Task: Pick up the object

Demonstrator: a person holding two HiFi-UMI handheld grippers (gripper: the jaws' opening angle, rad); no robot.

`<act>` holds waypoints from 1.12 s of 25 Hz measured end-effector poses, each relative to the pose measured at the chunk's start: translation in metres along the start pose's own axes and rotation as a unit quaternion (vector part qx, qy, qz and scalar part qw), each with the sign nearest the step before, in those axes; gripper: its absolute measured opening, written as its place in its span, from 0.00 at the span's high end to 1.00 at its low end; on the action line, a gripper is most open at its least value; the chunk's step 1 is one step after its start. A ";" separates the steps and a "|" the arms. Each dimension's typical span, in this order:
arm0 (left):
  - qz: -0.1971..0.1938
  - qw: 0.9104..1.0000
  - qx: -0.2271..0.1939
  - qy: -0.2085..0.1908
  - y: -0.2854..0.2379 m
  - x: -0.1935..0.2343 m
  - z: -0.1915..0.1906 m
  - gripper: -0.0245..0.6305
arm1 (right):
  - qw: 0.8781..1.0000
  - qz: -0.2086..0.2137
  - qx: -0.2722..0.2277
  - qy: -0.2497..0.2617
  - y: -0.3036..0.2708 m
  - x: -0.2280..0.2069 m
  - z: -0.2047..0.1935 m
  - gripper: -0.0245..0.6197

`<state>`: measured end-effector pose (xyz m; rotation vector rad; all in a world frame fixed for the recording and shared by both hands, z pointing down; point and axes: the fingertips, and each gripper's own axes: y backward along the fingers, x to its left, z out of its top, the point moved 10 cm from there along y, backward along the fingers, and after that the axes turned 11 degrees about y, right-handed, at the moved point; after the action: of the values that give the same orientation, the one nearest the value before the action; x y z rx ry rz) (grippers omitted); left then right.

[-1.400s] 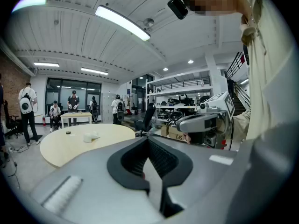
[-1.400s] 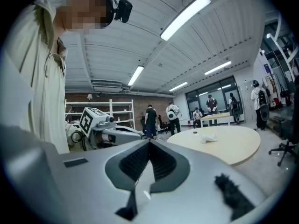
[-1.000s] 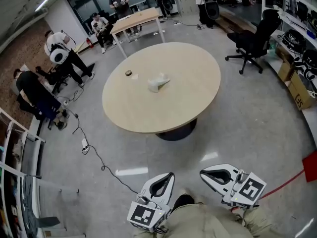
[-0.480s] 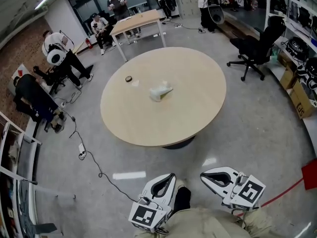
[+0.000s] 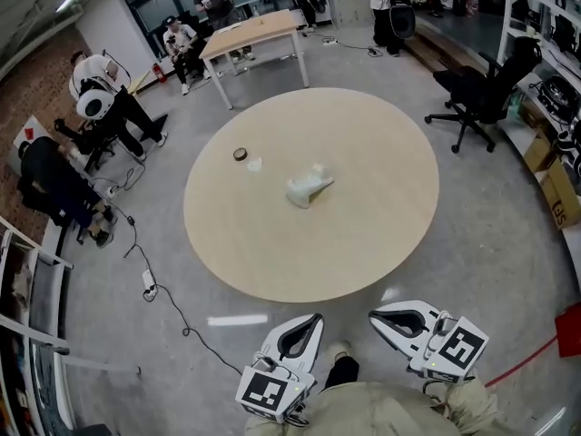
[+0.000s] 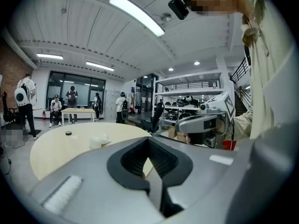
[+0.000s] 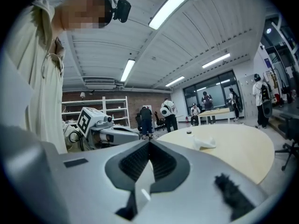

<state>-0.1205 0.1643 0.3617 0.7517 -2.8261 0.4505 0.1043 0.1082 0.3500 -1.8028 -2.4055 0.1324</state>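
Toward twelve o'clock the object (image 5: pixel 309 189) sits on the desk (image 5: pixel 372 234), well apart; my left gripper (image 5: pixel 311 321) and right gripper (image 5: pixel 375 317) hang at six, jaws together, nothing reachable.

Pale whitish object (image 5: pixel 309 189): small, irregular, lumpy shape. Broader rounded end toward near-left in head view, narrower end pointing far-right. Surface matte, creased-looking. Material not discernible: soft cloth or crumpled plastic, cannot tell which. Lying low on its side, resting directly on light wooden round table (image 5: pixel 381 243). Placed close to table's middle, slightly toward far-left half, well apart from rim on every side. From both gripper views, appears as low white lump on tabletop, one end tapering to thin raised tip.
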 end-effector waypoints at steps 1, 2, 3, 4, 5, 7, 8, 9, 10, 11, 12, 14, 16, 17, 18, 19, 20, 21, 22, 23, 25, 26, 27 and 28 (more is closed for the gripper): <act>-0.004 1.000 0.004 0.001 -0.005 0.008 0.002 0.96 | 1.000 -0.001 0.002 -0.002 -0.008 -0.007 -0.001 0.97; -0.008 1.000 0.006 -0.001 -0.010 0.017 0.003 0.96 | 1.000 -0.003 0.003 -0.004 -0.016 -0.013 -0.002 0.97; -0.012 1.000 0.006 -0.004 -0.015 0.027 0.004 0.96 | 1.000 -0.004 0.004 -0.005 -0.023 -0.018 -0.002 0.97; -0.014 1.000 0.006 -0.006 -0.020 0.037 0.006 0.96 | 1.000 -0.005 0.005 -0.005 -0.031 -0.024 -0.002 0.97; -0.015 1.000 0.007 -0.005 -0.025 0.045 0.010 0.96 | 1.000 -0.006 0.006 -0.006 -0.038 -0.030 -0.002 0.97; -0.017 1.000 0.012 0.000 -0.032 0.059 0.017 0.96 | 1.000 -0.011 0.008 -0.007 -0.050 -0.041 -0.001 0.97; -0.021 1.000 0.015 -0.002 -0.036 0.065 0.019 0.96 | 1.000 -0.014 0.010 -0.009 -0.055 -0.046 -0.002 0.97; -0.025 1.000 0.017 -0.004 -0.038 0.072 0.021 0.96 | 1.000 -0.019 0.011 -0.010 -0.059 -0.051 -0.002 0.97; -0.027 0.999 0.019 -0.005 -0.042 0.079 0.023 0.96 | 1.000 -0.023 0.012 -0.011 -0.064 -0.056 -0.002 0.97; -0.028 0.999 0.020 -0.005 -0.045 0.085 0.024 0.96 | 1.000 -0.027 0.011 -0.011 -0.068 -0.061 -0.003 0.97; -0.029 0.999 0.021 -0.004 -0.049 0.092 0.025 0.96 | 0.999 -0.029 0.011 -0.013 -0.073 -0.066 -0.003 0.97; -0.034 0.999 0.024 -0.002 -0.056 0.099 0.024 0.96 | 0.999 -0.031 0.015 -0.020 -0.078 -0.070 -0.006 0.97; -0.035 0.999 0.036 0.013 -0.063 0.100 0.023 0.96 | 0.999 -0.032 0.021 -0.027 -0.079 -0.076 -0.010 0.97; -0.034 0.998 0.040 0.020 -0.068 0.100 0.024 0.96 | 0.999 -0.033 0.023 -0.029 -0.079 -0.080 -0.010 0.97; -0.034 0.998 0.042 0.023 -0.074 0.102 0.025 0.96 | 0.999 -0.035 0.023 -0.029 -0.079 -0.087 -0.011 0.97; -0.035 0.998 0.041 0.020 -0.080 0.105 0.025 0.95 | 0.999 -0.035 0.022 -0.030 -0.080 -0.094 -0.012 0.97; -0.035 0.998 0.040 0.018 -0.086 0.108 0.026 0.95 | 0.999 -0.035 0.022 -0.031 -0.081 -0.101 -0.013 0.97; -0.033 0.998 0.040 0.019 -0.092 0.111 0.028 0.96 | 0.999 -0.034 0.023 -0.031 -0.083 -0.109 -0.014 0.97; -0.030 0.999 0.039 0.019 -0.097 0.115 0.030 0.95 | 0.999 -0.031 0.024 -0.032 -0.086 -0.117 -0.015 0.97; -0.029 0.999 0.036 0.016 -0.102 0.121 0.031 0.96 | 0.999 -0.028 0.025 -0.033 -0.091 -0.124 -0.015 0.97; -0.029 0.999 0.034 0.011 -0.112 0.132 0.036 0.95 | 0.999 -0.018 0.024 -0.033 -0.102 -0.139 -0.012 0.97; -0.026 0.999 0.036 0.009 -0.118 0.137 0.039 0.95 | 0.999 -0.013 0.022 -0.032 -0.107 -0.148 -0.011 0.97; -0.021 0.999 0.038 0.008 -0.125 0.140 0.043 0.95 | 0.999 -0.009 0.020 -0.030 -0.111 -0.157 -0.010 0.97; -0.014 0.999 0.041 0.011 -0.132 0.143 0.048 0.95 | 0.999 -0.006 0.018 -0.029 -0.114 -0.166 -0.010 0.97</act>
<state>-0.1805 -0.0260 0.3842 0.7952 -2.7889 0.5702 0.0440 -0.0837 0.3680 -1.7932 -2.4361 0.2272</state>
